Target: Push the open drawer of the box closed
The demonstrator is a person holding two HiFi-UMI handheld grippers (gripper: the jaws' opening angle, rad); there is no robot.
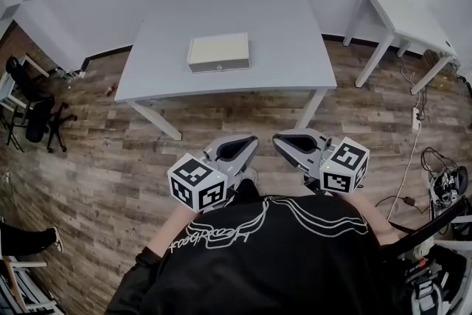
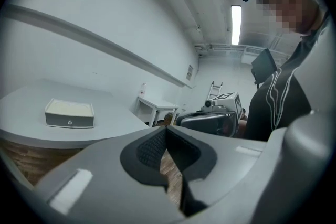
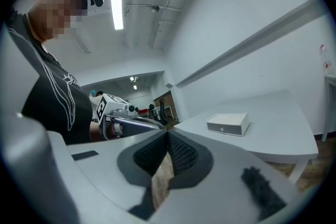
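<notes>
A small box [image 1: 218, 52] with a cream top lies on the grey table [image 1: 221, 4], well ahead of me. Its grey drawer front [image 2: 69, 121], which carries a small round knob, faces me and looks about flush with the box. The box [image 3: 228, 124] also shows in the right gripper view. Both grippers hang close to my chest over the floor, far short of the table. The left gripper [image 1: 247, 140] [image 2: 165, 128] is shut with its tips together and nothing between them. The right gripper [image 1: 284, 138] [image 3: 168, 134] is also shut and empty.
A second white table [image 1: 402, 18] stands at the right by the wall. A black office chair [image 1: 33, 103] is at the left. Cables and a power strip [image 1: 415, 116] lie on the wood floor at the right. A person's leg [image 1: 29, 240] shows at the left edge.
</notes>
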